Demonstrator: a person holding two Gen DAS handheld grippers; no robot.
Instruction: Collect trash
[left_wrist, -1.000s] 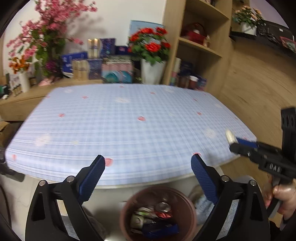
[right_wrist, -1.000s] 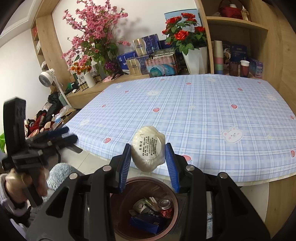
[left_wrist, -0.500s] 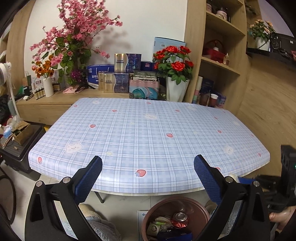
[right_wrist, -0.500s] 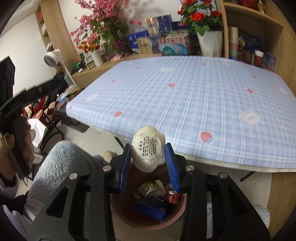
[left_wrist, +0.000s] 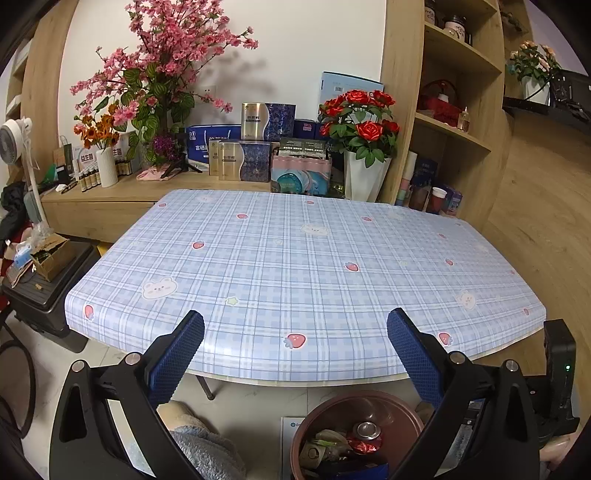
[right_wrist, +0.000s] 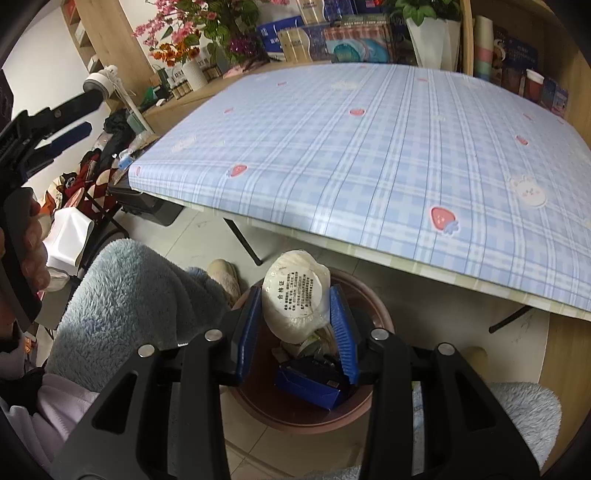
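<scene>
- Right gripper (right_wrist: 297, 323): your blue pads clamp a round white wrapped packet (right_wrist: 295, 295), printed label facing you, directly above the brown trash bin (right_wrist: 303, 413).
- Left gripper (left_wrist: 295, 332): your jaws stand wide apart, gripping nothing, before the plaid tablecloth (left_wrist: 295, 266).
- Bin contents: blue box (right_wrist: 310, 382) at 6 o'clock below the packet; can (left_wrist: 366, 431) inside.

Right tool (right_wrist: 297, 314): black frame, blue ribbed pads (right_wrist: 248, 332), silver round screws at the joints. Left tool (left_wrist: 295, 325): same black frame, blue textured pads (left_wrist: 177, 354), silver screws. Bare skin on the left hand (right_wrist: 35, 251). Fluffy grey-blue trouser leg (right_wrist: 125, 295); pale pink cuff (right_wrist: 59, 406).
</scene>
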